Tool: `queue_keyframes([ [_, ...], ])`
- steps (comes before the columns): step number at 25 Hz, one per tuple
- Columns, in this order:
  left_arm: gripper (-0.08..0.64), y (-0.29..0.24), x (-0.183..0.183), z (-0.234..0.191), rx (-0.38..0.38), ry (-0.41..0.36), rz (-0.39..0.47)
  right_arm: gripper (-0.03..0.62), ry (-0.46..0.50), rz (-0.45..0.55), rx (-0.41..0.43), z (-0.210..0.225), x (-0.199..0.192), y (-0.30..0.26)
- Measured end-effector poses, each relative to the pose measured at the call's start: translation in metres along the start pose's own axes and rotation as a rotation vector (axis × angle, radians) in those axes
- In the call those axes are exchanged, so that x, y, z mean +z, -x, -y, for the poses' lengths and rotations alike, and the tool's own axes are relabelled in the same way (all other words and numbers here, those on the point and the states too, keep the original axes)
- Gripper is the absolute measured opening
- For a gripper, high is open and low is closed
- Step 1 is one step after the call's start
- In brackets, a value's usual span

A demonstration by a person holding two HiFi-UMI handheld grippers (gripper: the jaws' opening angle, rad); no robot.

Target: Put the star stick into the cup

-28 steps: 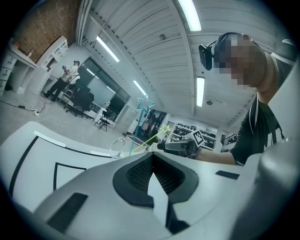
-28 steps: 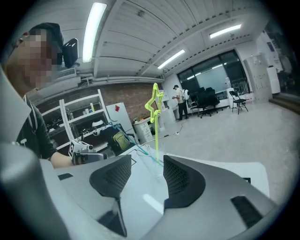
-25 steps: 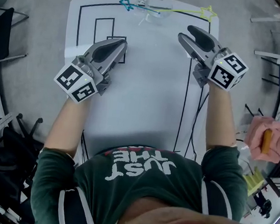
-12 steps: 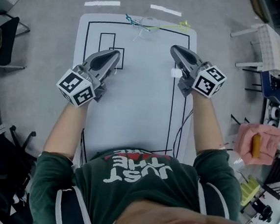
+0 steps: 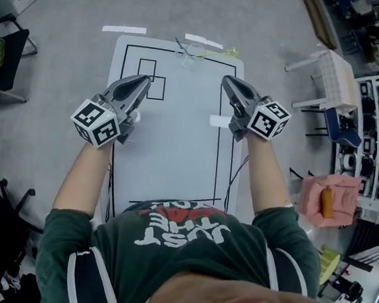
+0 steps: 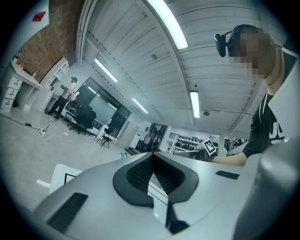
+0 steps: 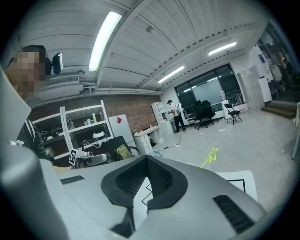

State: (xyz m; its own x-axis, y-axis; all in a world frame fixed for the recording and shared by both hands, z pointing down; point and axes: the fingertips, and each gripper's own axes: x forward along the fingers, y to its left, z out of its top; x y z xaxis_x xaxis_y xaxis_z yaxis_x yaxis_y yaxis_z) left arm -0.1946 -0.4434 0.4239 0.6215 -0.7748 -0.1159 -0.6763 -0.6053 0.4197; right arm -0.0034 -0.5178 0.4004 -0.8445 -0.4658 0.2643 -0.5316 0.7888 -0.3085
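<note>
Head cam steep down; L+R cams level, share table (image 5: 176, 153)

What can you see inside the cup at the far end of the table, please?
A blue star stick and a yellow star stick meet at the cup. The cup is too small in view to tell whether their ends sit inside it.

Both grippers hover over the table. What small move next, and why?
Probably ease the right gripper toward the cup to check: its jaws have just closed on nothing, and the yellow star stick and blue star stick already seem to lean in it.
</note>
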Motion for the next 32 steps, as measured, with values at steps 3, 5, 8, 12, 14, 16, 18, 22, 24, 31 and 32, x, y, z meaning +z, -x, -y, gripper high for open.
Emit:
queue_keyframes([
  [3, 0.011, 0.028, 0.015, 0.01, 0.006, 0.006, 0.012, 0.035, 0.008, -0.002, -0.006, -0.032, 0.007, 0.009],
  [5, 0.011, 0.049, 0.022, 0.019, 0.004, 0.006, 0.008, 0.035, 0.009, -0.004, -0.007, -0.056, 0.007, 0.014],
  [8, 0.011, 0.08, 0.029, 0.037, -0.006, 0.001, -0.006, 0.035, 0.009, 0.0, -0.011, -0.091, 0.007, 0.024],
  [12, 0.011, 0.118, 0.037, 0.064, -0.024, -0.001, -0.025, 0.034, 0.014, 0.012, -0.011, -0.136, 0.01, 0.038],
  [14, 0.011, 0.134, 0.041, 0.081, -0.032, -0.001, -0.032, 0.035, 0.019, 0.017, -0.01, -0.156, 0.011, 0.048],
  [16, 0.011, 0.147, 0.044, 0.096, -0.04, 0.0, -0.037, 0.035, 0.02, 0.023, -0.009, -0.17, 0.01, 0.06],
  [18, 0.011, 0.157, 0.044, 0.111, -0.042, 0.004, -0.04, 0.034, 0.016, 0.026, -0.011, -0.179, 0.007, 0.074],
  [22, 0.011, 0.169, 0.039, 0.144, -0.039, 0.005, -0.046, 0.035, 0.007, 0.033, -0.004, -0.187, 0.003, 0.107],
  [24, 0.011, 0.168, 0.035, 0.161, -0.032, 0.004, -0.049, 0.035, 0.006, 0.034, 0.008, -0.191, 0.001, 0.125],
  [31, 0.011, 0.138, 0.018, 0.244, 0.005, -0.008, -0.016, 0.035, 0.025, 0.005, 0.089, -0.198, -0.026, 0.205],
  [32, 0.011, 0.133, 0.015, 0.259, 0.009, -0.011, -0.009, 0.035, 0.025, 0.007, 0.103, -0.198, -0.029, 0.218],
])
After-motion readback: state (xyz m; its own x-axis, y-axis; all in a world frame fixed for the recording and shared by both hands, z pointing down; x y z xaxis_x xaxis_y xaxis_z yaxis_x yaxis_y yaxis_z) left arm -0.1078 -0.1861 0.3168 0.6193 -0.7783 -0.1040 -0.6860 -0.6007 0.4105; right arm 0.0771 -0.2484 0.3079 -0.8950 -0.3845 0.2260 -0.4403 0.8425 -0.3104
